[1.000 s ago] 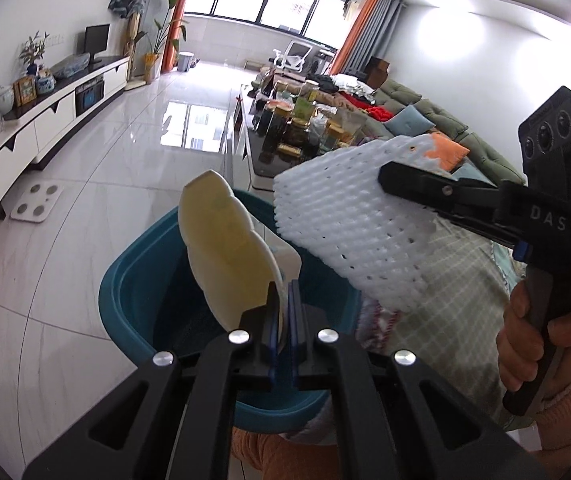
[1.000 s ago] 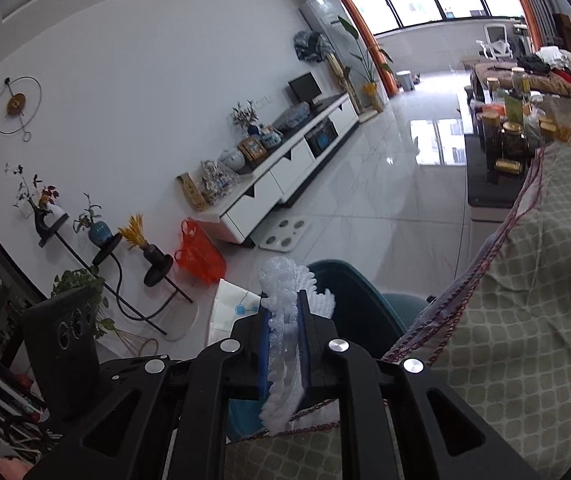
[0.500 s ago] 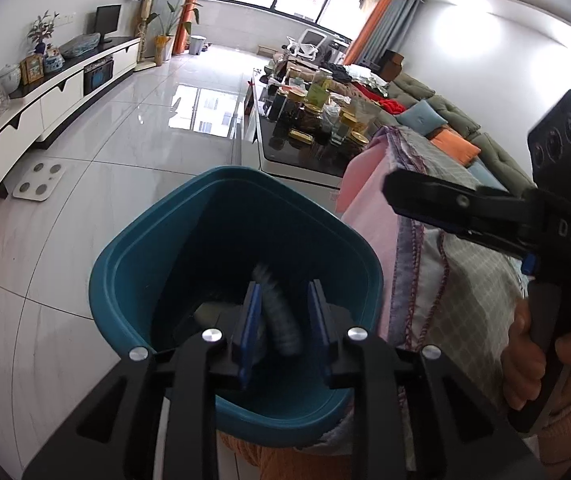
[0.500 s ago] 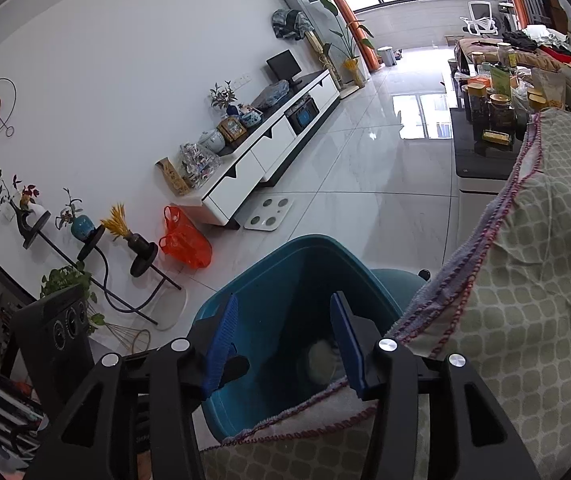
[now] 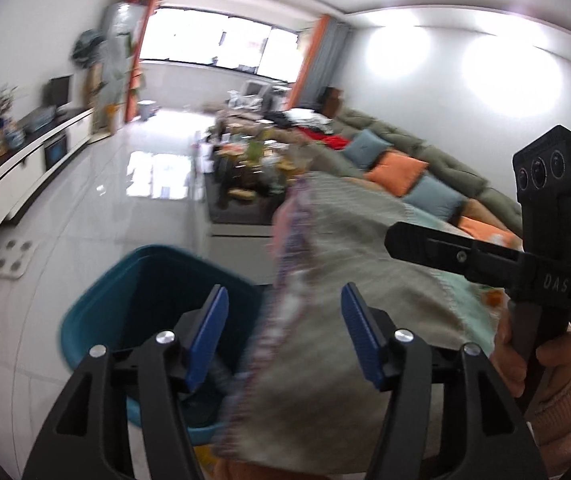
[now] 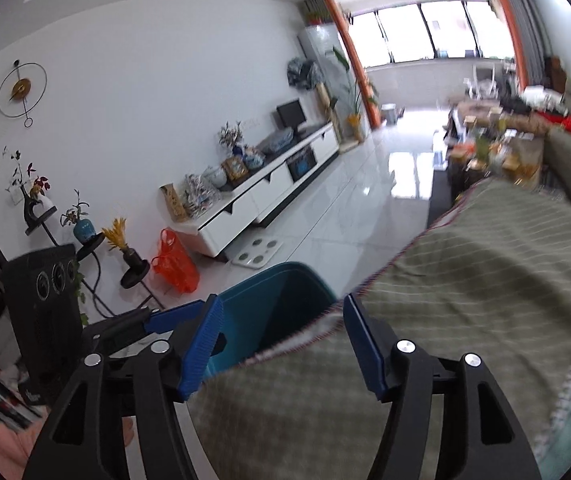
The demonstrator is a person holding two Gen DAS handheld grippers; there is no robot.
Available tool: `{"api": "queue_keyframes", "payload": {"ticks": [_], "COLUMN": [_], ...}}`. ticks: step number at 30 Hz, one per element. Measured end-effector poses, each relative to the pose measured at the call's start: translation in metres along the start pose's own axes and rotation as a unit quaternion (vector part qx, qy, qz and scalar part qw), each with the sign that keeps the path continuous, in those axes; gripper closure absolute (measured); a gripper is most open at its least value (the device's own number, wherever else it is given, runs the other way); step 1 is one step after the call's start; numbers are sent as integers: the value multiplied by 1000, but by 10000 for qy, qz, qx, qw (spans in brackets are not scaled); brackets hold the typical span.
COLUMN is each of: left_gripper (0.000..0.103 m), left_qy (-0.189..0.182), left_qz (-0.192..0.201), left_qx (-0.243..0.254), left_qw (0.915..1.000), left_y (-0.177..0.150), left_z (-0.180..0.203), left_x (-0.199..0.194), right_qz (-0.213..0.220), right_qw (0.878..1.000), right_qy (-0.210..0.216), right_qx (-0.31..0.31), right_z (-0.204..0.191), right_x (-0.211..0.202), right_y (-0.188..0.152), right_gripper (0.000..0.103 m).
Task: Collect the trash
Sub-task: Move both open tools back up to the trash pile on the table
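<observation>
A teal trash bin (image 5: 133, 292) stands on the floor beside the table's left edge; it also shows in the right wrist view (image 6: 273, 300). My left gripper (image 5: 283, 336) is open and empty, over the bin's right rim and the table edge. My right gripper (image 6: 281, 344) is open and empty, over the table edge next to the bin. The right gripper also shows from the side in the left wrist view (image 5: 465, 256). Some dark trash lies low in the bin, blurred.
A green checked tablecloth (image 6: 465, 280) with a pink fringe covers the table on the right (image 5: 365, 280). A cluttered dark coffee table (image 5: 245, 168) and a green sofa (image 5: 405, 172) lie beyond. A white TV cabinet (image 6: 269, 196), a scale (image 6: 257, 252) and an orange bag (image 6: 175, 264) stand at the left.
Both grippers let go of their trash into the bin: the left dropped a pale flat piece, the right a white foam net. Both opened wider and lifted back towards the table.
</observation>
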State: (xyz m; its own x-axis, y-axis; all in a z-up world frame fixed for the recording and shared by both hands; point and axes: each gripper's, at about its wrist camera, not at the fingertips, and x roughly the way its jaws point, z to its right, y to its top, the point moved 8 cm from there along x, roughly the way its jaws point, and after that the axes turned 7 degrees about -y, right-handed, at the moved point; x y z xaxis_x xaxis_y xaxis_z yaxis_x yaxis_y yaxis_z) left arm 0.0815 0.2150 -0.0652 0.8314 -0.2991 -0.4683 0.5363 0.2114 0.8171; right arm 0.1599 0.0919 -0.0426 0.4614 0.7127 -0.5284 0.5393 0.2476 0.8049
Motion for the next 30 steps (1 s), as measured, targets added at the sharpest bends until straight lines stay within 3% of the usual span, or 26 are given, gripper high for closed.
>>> {"api": "queue_keyframes", "payload": {"ticks": [8, 17, 23, 30], "left_gripper": [35, 35, 35, 35], "left_qy": [-993, -2108, -2512, -2737], "left_qz": [-291, -1004, -1363, -1750], "left_qx": [712, 1215, 1426, 1457], "left_qw": [9921, 9647, 9476, 9345], "left_y": [-16, -54, -83, -100], "left_z": [98, 198, 241, 273], "left_x": [39, 93, 111, 128], "right_qz": [513, 936, 1110, 994], "right_qw": [9955, 9750, 9548, 9449], "right_qy": [-802, -1896, -2530, -2769], "right_qx": [20, 683, 1099, 1437], "right_z": [49, 128, 172, 205], "right_x": [-86, -174, -219, -233], "right_y": [-22, -52, -75, -106], "right_gripper": [35, 35, 35, 35]}}
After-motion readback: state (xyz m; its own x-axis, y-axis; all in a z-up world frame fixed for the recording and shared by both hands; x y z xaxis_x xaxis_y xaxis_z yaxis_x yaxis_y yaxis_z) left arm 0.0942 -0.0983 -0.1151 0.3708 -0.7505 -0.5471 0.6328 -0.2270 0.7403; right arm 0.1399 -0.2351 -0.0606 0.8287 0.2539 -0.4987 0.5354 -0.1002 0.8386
